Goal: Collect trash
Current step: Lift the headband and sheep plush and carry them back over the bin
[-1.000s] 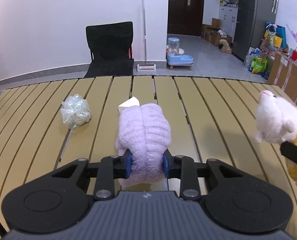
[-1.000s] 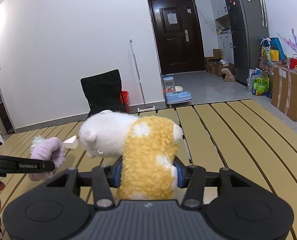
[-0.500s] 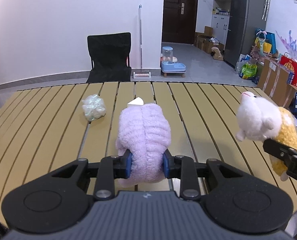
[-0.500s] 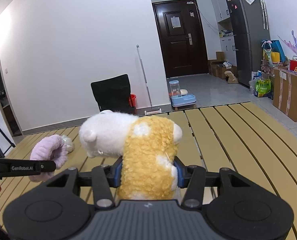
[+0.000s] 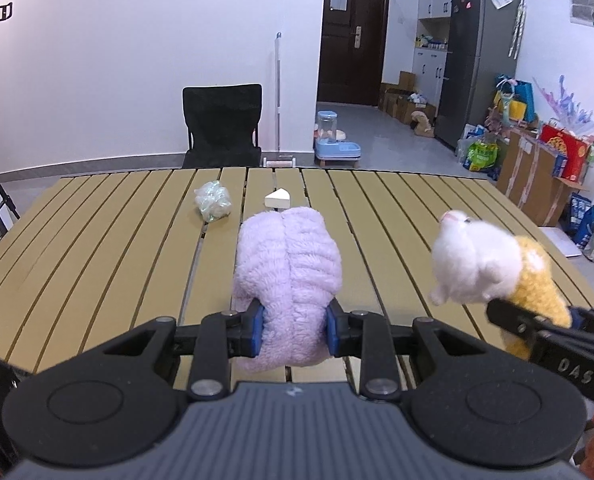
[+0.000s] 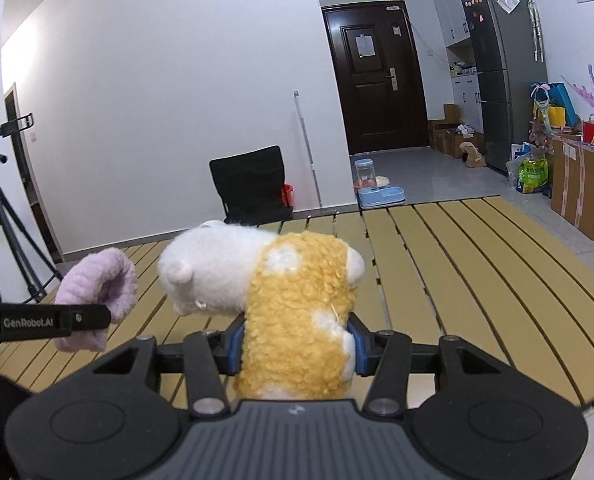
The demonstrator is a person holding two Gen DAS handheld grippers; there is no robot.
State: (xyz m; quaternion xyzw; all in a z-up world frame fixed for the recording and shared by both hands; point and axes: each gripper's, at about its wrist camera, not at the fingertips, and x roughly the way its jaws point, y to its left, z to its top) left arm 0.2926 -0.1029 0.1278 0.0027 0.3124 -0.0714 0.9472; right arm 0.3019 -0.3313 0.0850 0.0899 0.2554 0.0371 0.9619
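My left gripper (image 5: 293, 330) is shut on a fluffy lilac plush (image 5: 287, 276), held above the slatted wooden table (image 5: 97, 248). My right gripper (image 6: 295, 344) is shut on a white and yellow plush animal (image 6: 297, 300), also lifted off the table. Each view catches the other hand's load: the white and yellow plush (image 5: 481, 268) at the right, the lilac plush (image 6: 97, 288) at the left. Far back on the table lie a crumpled clear plastic wad (image 5: 213, 200) and a small white paper wedge (image 5: 277, 199).
A black folding chair (image 5: 221, 124) stands behind the table's far edge, with a mop (image 5: 277, 96) against the wall and a blue pet feeder (image 5: 335, 140) on the floor. Cardboard boxes and bags (image 5: 537, 168) crowd the right side by a fridge. A tripod (image 6: 1, 216) stands at left.
Both grippers have pulled back from the table's far side and risen, each carrying its plush. The plastic wad and paper wedge now look farther away.
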